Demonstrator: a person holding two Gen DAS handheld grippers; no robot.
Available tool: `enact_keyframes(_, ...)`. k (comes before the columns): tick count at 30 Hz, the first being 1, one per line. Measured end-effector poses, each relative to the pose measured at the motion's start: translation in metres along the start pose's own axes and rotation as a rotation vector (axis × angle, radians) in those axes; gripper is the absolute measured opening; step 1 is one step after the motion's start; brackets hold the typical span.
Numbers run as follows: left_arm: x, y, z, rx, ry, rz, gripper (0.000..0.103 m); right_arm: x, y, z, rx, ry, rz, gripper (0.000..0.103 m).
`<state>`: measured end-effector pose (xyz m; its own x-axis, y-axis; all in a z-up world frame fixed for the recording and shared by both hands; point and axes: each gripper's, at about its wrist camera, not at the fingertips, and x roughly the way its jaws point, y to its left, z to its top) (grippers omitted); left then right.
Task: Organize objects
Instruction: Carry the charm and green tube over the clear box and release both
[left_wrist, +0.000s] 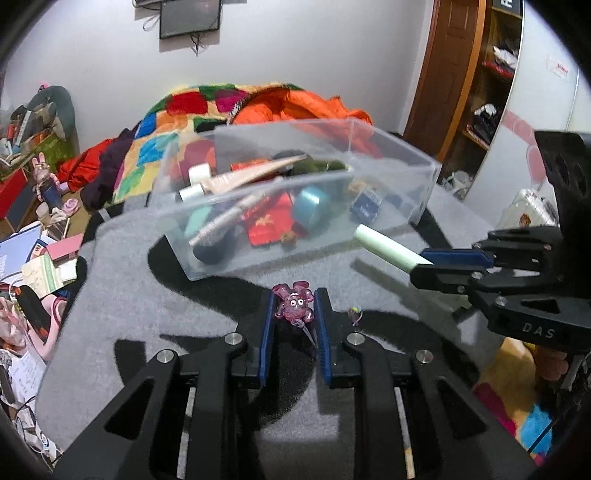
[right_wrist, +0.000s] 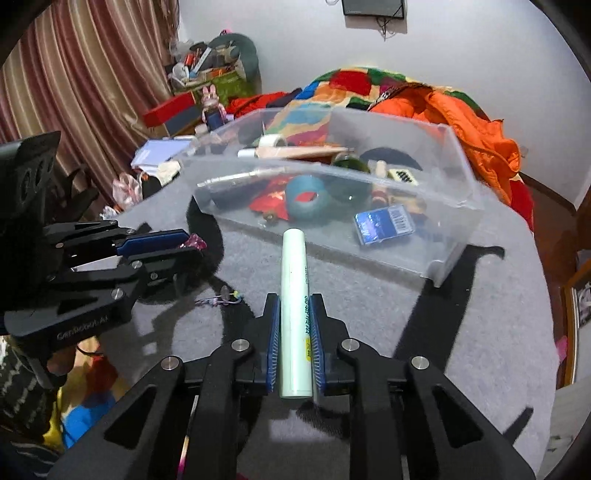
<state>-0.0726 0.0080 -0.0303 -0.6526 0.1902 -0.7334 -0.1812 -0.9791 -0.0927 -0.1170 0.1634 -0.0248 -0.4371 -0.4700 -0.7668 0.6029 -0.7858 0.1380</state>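
My left gripper (left_wrist: 294, 301) is shut on a small pink translucent charm with a cartoon face (left_wrist: 295, 306), whose cord trails down between the blue pads. My right gripper (right_wrist: 294, 306) is shut on a pale green tube (right_wrist: 293, 310) that sticks forward toward the clear plastic bin (right_wrist: 458, 206). In the left wrist view the right gripper (left_wrist: 424, 266) enters from the right with the tube (left_wrist: 384, 247) just in front of the bin (left_wrist: 424, 192). Seen from the right wrist, the left gripper (right_wrist: 188, 245) is at the left with the pink charm (right_wrist: 195, 242) at its tips.
The bin holds a blue tape roll (right_wrist: 308, 197), tubes, a red packet, a blue box (right_wrist: 384, 225) and other items. A small bead on a cord (right_wrist: 225, 295) lies on the grey felt table (right_wrist: 480, 332). A cluttered floor and a colourful blanket (left_wrist: 177, 122) surround the table.
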Motion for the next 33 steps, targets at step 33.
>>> enact_keyframes(33, -0.060, 0.015, 0.120, -0.011, -0.287, 0.051, 0.020, -0.025, -0.034, 0.096, 0.118, -0.243, -0.028, 0.014)
